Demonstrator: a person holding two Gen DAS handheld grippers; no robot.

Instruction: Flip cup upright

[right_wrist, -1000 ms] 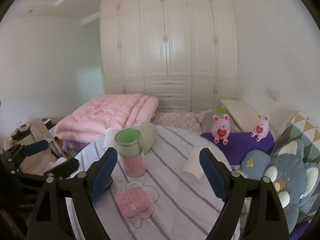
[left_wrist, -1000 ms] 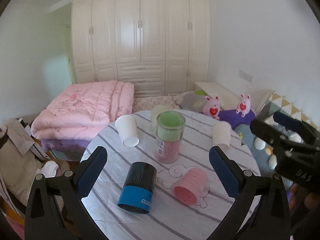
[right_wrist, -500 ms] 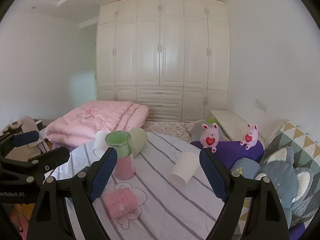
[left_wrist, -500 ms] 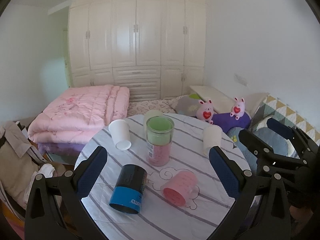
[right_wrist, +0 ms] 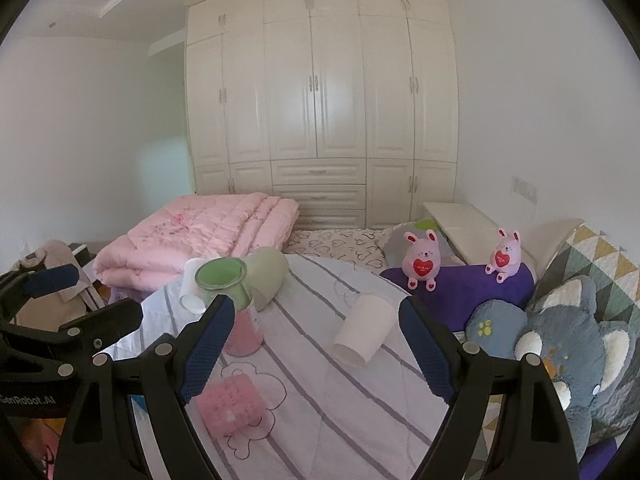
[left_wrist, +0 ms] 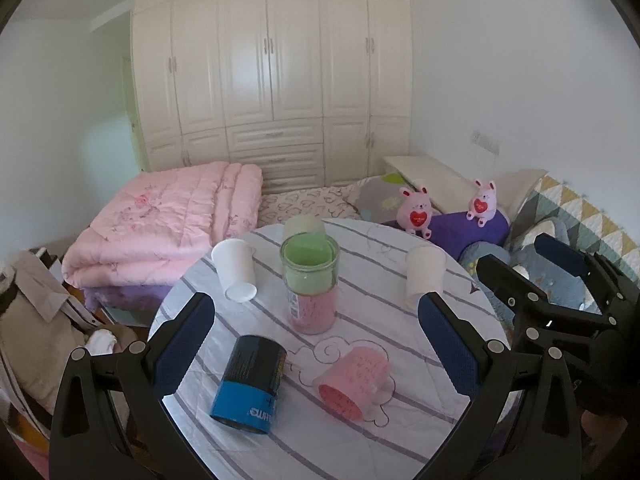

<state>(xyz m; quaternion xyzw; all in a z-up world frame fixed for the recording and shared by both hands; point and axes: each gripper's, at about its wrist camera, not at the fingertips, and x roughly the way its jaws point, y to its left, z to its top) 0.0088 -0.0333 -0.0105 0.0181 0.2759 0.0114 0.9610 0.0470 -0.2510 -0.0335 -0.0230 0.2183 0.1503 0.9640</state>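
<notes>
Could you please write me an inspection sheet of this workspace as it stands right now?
Surface: round table under a white cloth with grey stripes.
Job's things: pink cup, blue can, two white cups and a green cup, all on their sides; none upright yet.
Clutter: a glass jar stands upright mid-table.
Grippers: left gripper and right gripper both open, empty, above the table.
Cables: nothing seen.
Surroundings: pink quilt, wardrobe, two pink toy rabbits.
</notes>
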